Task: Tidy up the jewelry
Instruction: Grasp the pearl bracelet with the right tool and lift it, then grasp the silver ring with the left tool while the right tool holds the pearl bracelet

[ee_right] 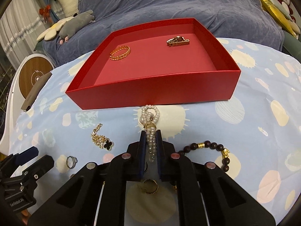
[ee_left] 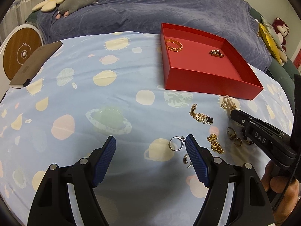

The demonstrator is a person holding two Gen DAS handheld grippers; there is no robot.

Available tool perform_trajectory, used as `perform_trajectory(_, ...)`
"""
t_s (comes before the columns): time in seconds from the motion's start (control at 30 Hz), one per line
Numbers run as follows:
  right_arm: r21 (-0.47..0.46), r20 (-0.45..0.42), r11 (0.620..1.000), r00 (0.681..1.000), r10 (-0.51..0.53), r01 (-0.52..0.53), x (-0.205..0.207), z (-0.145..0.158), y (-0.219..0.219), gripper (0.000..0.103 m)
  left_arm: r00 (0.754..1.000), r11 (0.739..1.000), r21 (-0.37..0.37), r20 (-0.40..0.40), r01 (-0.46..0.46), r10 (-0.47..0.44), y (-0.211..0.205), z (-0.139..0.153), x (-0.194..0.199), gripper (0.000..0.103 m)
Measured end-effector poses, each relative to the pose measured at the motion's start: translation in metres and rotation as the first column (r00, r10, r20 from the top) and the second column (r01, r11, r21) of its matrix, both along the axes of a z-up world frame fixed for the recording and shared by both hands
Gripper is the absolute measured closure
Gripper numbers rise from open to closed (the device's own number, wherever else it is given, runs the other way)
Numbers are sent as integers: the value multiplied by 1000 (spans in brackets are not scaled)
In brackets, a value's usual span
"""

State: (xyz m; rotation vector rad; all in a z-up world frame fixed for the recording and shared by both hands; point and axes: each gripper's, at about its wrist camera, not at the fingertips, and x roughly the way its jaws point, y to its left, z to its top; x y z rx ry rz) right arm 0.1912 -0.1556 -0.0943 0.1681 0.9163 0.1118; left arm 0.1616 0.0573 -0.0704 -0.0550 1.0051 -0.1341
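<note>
A red open box [ee_right: 154,86] stands on the planet-print cloth and also shows in the left wrist view [ee_left: 212,83]. Inside lie a gold bangle [ee_right: 120,53] and a gold watch [ee_right: 177,41]. My right gripper [ee_right: 151,133] is shut on a pearl bracelet [ee_right: 150,118] just in front of the box. My left gripper [ee_left: 150,141] is open and empty above the cloth, next to a silver ring [ee_left: 175,143]. A gold chain with a black clover [ee_right: 102,139], a dark bead bracelet [ee_right: 210,147] and a gold ring [ee_right: 149,186] lie loose.
More gold pieces [ee_left: 216,144] lie on the cloth at the right in the left wrist view. A brown case [ee_left: 35,64] sits at the cloth's left edge. A blue-covered sofa [ee_right: 169,5] with plush toys stands behind.
</note>
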Motion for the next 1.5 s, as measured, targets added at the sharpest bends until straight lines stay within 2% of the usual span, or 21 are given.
perform_trajectory(0.27, 34, 57, 999, 998, 6, -8, -41, 35, -33, 94, 1000, 1000, -6, -5, -23, 23, 16, 3, -1, 30)
perform_trajectory(0.47, 47, 69, 999, 997, -22, 19, -62, 46, -55, 94, 999, 999, 1, 12, -44, 44, 24, 7, -5, 30)
perform_trajectory(0.8, 54, 75, 998, 996, -40, 36, -90, 55, -77, 94, 998, 997, 51, -10, 57, -56, -16, -7, -17, 30)
perform_trajectory(1.1, 65, 64, 997, 997, -51, 47, -94, 52, -86, 94, 998, 996, 69, -9, 63, -62, -42, -19, -4, 30)
perform_trajectory(1.4, 71, 53, 996, 997, -51, 48, -94, 49, -89, 94, 998, 993, 108, 17, 56, -58, -48, -31, 4, 46)
perform_trajectory(1.5, 73, 52, 996, 997, -50, 47, -94, 49, -88, 94, 996, 991, 111, 31, 77, -81, -50, -30, 2, 60)
